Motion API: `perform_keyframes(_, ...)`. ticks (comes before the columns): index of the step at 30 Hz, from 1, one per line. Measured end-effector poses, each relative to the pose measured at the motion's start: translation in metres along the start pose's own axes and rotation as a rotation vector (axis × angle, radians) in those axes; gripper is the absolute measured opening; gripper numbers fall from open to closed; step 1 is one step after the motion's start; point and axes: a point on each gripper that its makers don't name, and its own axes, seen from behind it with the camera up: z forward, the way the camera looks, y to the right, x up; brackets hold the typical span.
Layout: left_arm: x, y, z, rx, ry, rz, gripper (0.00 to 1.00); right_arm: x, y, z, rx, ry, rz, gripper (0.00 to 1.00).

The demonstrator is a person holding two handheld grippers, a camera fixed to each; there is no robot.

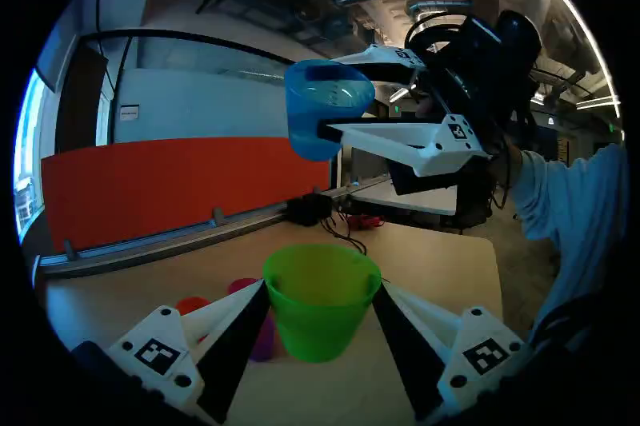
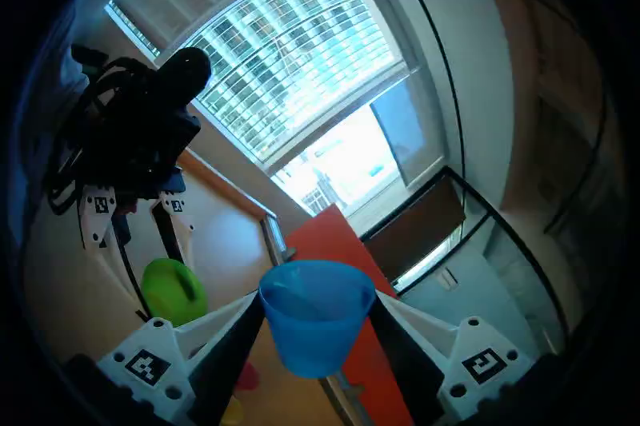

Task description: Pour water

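Note:
My left gripper (image 1: 320,298) is shut on a green cup (image 1: 322,298), held upright just above the wooden table (image 1: 448,266). Higher up in the left gripper view, the right gripper (image 1: 336,118) holds a blue cup (image 1: 324,118) with water in it, tilted a little, above and behind the green cup. In the right gripper view my right gripper (image 2: 316,318) is shut on the blue cup (image 2: 316,318). The view is rolled; the left gripper (image 2: 152,254) and its green cup (image 2: 174,290) appear farther off at lower left.
Small red (image 1: 190,304) and purple (image 1: 264,338) cups stand on the table behind my left finger. A black box with cables (image 1: 316,206) sits at the table's far edge before an orange panel (image 1: 176,182). A person's sleeve (image 1: 576,210) is at the right.

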Motion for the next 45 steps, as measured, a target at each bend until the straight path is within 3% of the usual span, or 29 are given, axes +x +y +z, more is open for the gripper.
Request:
perform_keyframes(23,0.005,0.009,0.004,-0.021,0.006,0.006,0.87,0.005,0.019,0.012,-0.045,-0.006,-0.205,0.91)
perform_keyframes(45,0.007,0.012,0.004,-0.028,0.005,0.013,0.87,0.012,0.037,0.013,-0.091,-0.005,-0.310,0.91)
